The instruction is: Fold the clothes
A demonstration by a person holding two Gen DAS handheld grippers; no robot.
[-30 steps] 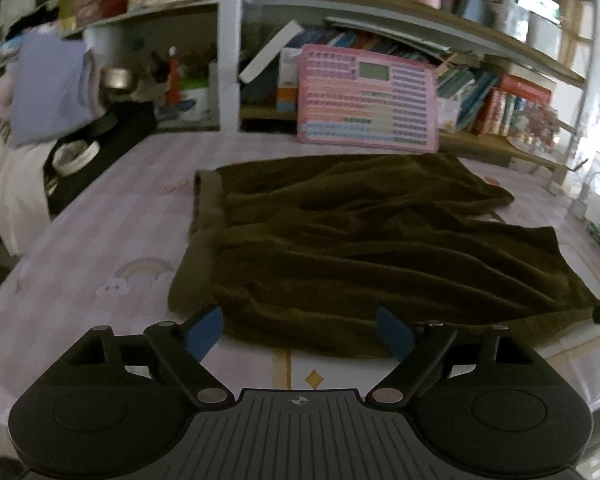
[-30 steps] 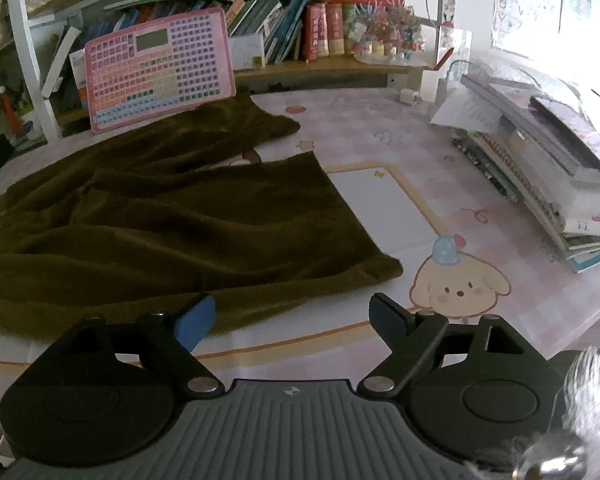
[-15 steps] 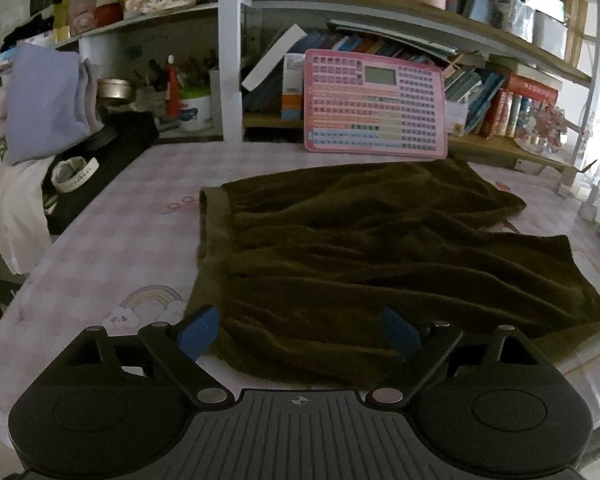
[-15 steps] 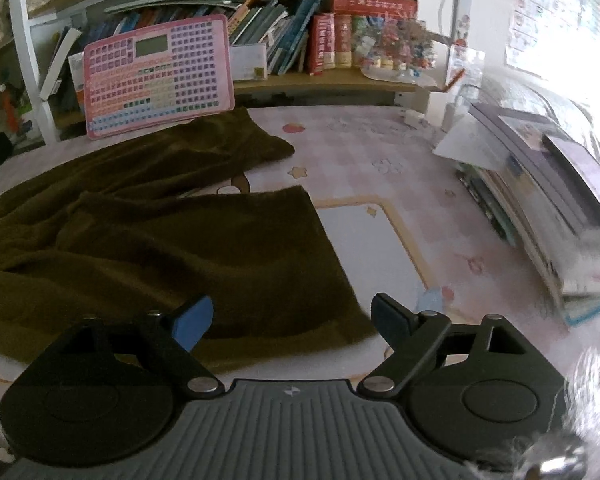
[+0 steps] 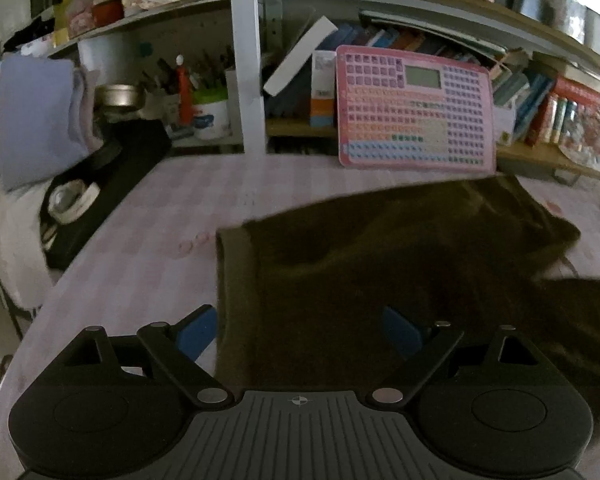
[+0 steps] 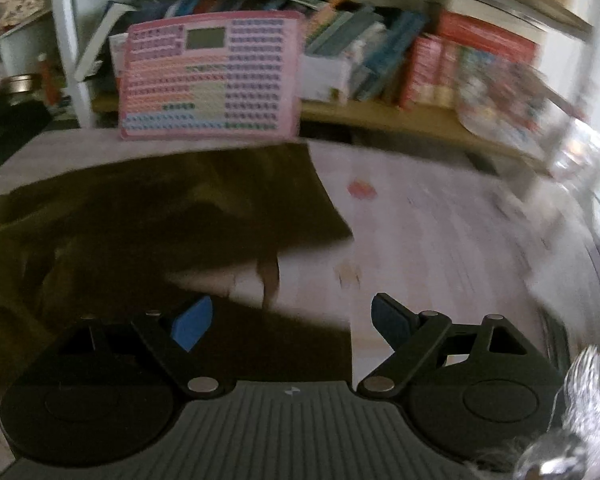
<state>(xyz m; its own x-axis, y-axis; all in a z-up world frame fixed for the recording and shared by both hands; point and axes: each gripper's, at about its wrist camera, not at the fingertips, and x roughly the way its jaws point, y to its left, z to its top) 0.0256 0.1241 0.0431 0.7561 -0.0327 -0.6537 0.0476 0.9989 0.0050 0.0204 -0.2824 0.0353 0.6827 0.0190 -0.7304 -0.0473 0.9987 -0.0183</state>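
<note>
Left gripper [image 5: 298, 330]: jaws spread wide, nothing between them, poised over the near left edge of the dark olive garment [image 5: 400, 264]. Right gripper [image 6: 290, 320]: jaws also spread, empty, over the garment's near right corner; that view is motion-blurred. The garment lies flat on the pink checked tablecloth [image 5: 148, 248], fuzzy fleece-like fabric, rumpled with long soft creases. A smoother band [image 5: 234, 280] runs down its left edge. On the right it splits into two separate panels with tablecloth showing between them. Beyond the garment, a pink keyboard toy [image 5: 414, 108] stands propped against the bookshelf [image 5: 520, 84]. Far left: a black case [image 5: 112, 184] and a lavender cloth [image 5: 36, 116].
</note>
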